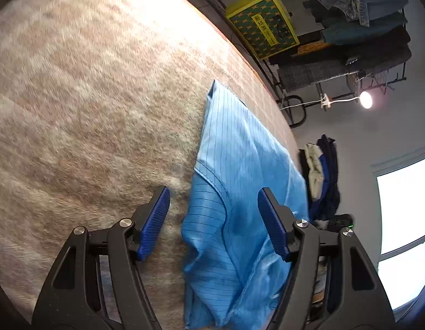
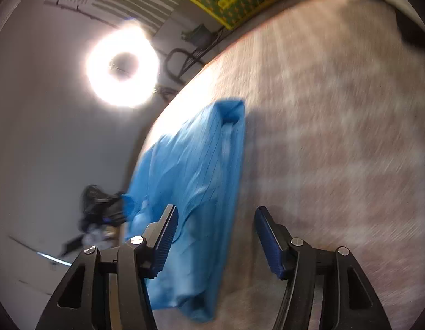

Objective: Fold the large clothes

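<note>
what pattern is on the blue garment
Light blue garment with thin dark pinstripes, clearest in the left wrist view.

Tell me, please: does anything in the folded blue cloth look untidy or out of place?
Slightly. The blue garment lies as a long folded strip on the carpeted surface, but its near end is bunched and wrinkled, not flat. Both hand-held grippers are open, holding nothing.

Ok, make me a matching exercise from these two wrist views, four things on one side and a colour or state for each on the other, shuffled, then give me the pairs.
Things:
1. garment
2. carpet
3. left gripper
4. box

Descriptions:
A. beige and fuzzy
B. yellow-edged with a green pattern
C. light blue with thin stripes, folded into a long strip
D. jaws open, nothing clamped

Pairs: 1-C, 2-A, 3-D, 4-B
</note>
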Demonstrator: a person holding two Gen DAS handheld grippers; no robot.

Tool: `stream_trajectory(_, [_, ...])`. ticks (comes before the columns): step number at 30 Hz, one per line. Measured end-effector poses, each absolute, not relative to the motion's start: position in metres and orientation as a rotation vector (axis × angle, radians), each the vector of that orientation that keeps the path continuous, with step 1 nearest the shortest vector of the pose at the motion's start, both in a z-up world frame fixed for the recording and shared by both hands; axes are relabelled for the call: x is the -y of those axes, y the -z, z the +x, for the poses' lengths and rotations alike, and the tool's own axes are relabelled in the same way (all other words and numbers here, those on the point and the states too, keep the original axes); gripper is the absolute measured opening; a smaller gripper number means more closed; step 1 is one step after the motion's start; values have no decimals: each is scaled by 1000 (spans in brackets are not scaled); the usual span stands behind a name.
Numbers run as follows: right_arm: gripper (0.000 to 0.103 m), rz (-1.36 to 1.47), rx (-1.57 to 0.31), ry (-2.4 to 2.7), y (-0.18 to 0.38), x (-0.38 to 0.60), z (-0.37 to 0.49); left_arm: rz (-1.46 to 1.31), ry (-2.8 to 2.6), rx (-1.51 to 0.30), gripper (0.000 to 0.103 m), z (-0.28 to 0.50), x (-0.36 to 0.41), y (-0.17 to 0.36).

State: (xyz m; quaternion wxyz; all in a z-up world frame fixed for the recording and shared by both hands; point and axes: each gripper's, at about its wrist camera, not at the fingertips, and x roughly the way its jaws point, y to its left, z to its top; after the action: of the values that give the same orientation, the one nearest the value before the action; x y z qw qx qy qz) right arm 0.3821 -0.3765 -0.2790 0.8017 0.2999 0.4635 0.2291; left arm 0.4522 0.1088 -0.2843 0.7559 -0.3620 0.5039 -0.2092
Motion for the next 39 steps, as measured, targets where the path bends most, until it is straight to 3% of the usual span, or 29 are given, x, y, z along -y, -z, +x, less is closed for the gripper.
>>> stream_trajectory(5, [61, 753, -909, -547, 270, 397, 406, -627, 371, -974, 67, 427, -108, 245])
stream_trajectory(10, [48, 840, -936, -612, 287, 392, 437, -477, 426, -973, 67, 410, -69, 226])
stream_trajectory(12, [37, 856, -977, -657, 296, 378, 447, -464, 424, -1001, 67, 412, -61, 232])
stream_trajectory(15, [32, 883, -988, -745, 300, 362, 452, -479, 395, -1009, 67, 416, -60, 238])
stream_trajectory(17, [32, 901, -967, -800, 300, 358, 451, -498, 393, -1011, 67, 418, -59, 241])
stream_trajectory(20, [54, 952, -976, -746, 309, 366, 461, -486, 390, -1010, 65, 419, -52, 242])
stream_trajectory(26, [44, 1162, -924, -689, 326, 386, 487, -418, 508, -976, 60, 405, -5, 217])
stream_trajectory(30, [7, 1034, -956, -621, 315, 373, 496, -312, 625, -985, 60, 397, 39, 209])
stream_trajectory(35, [1, 773, -958, -497, 291, 371, 506, -291, 596, -1025, 57, 398, 40, 227])
stream_trajectory(39, [7, 757, -967, -400, 292, 377, 504, -340, 536, -1005, 56, 395, 6, 222])
